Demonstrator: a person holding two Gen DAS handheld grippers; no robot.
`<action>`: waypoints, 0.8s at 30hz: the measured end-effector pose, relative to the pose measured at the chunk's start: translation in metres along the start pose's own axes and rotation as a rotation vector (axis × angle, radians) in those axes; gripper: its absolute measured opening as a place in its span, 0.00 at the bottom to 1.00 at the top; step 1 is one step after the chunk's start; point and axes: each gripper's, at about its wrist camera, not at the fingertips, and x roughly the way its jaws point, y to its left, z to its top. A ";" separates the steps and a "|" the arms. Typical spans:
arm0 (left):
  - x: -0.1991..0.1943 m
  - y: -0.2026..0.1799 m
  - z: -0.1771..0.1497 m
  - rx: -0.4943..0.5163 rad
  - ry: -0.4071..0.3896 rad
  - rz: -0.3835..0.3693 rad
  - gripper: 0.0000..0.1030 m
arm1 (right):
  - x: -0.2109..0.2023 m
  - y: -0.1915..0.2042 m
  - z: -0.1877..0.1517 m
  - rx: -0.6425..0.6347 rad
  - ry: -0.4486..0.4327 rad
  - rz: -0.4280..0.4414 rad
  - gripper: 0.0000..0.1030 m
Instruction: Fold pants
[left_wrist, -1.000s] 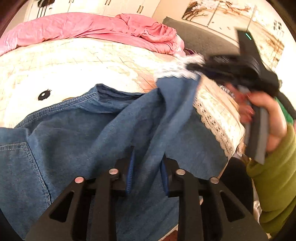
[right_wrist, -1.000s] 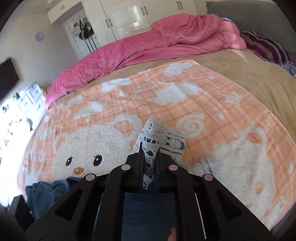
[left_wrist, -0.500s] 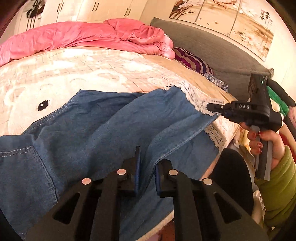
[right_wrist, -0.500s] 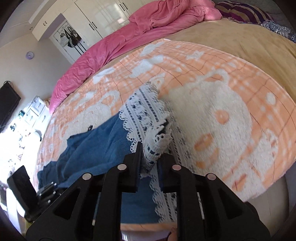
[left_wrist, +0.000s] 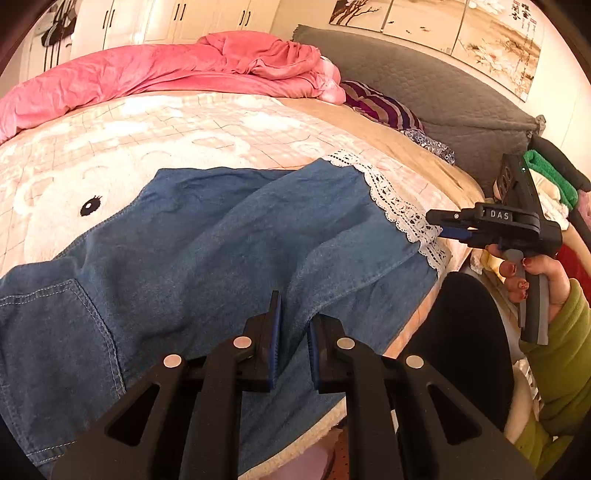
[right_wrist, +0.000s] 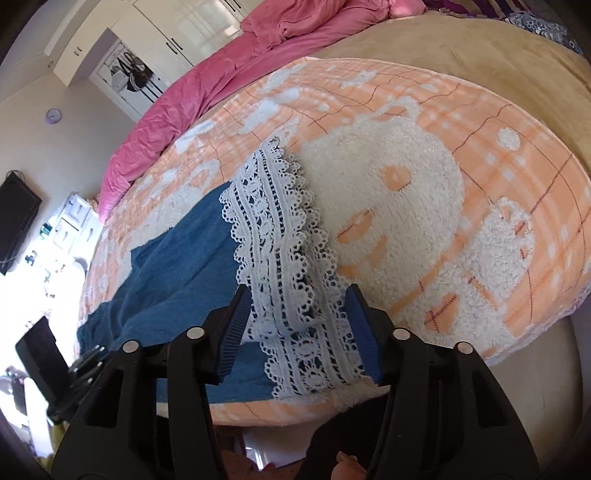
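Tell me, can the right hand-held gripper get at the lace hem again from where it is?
Probably yes. The right hand-held gripper is open, its fingers either side of the lace hem, which lies flat on the bear blanket. Nothing covers it.

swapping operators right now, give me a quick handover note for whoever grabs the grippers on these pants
Left gripper: shut on a denim fold of the pants, near the bed's edge.
Right gripper: open, its fingers either side of the lace hem, gripping nothing.
Pants lie spread across the bear blanket, one leg laid over the other, hems roughly together.
Left to do: release the left grip, smooth, then fold the length toward the waist.
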 end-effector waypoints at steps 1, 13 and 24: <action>0.000 -0.001 0.000 0.007 0.001 0.003 0.12 | 0.001 0.001 -0.001 -0.019 0.000 -0.015 0.25; -0.020 -0.013 -0.014 0.083 -0.013 0.022 0.12 | -0.021 0.003 -0.005 -0.107 -0.007 -0.012 0.11; -0.014 -0.026 -0.021 0.168 0.033 0.041 0.12 | -0.033 -0.006 -0.010 -0.096 -0.025 -0.012 0.09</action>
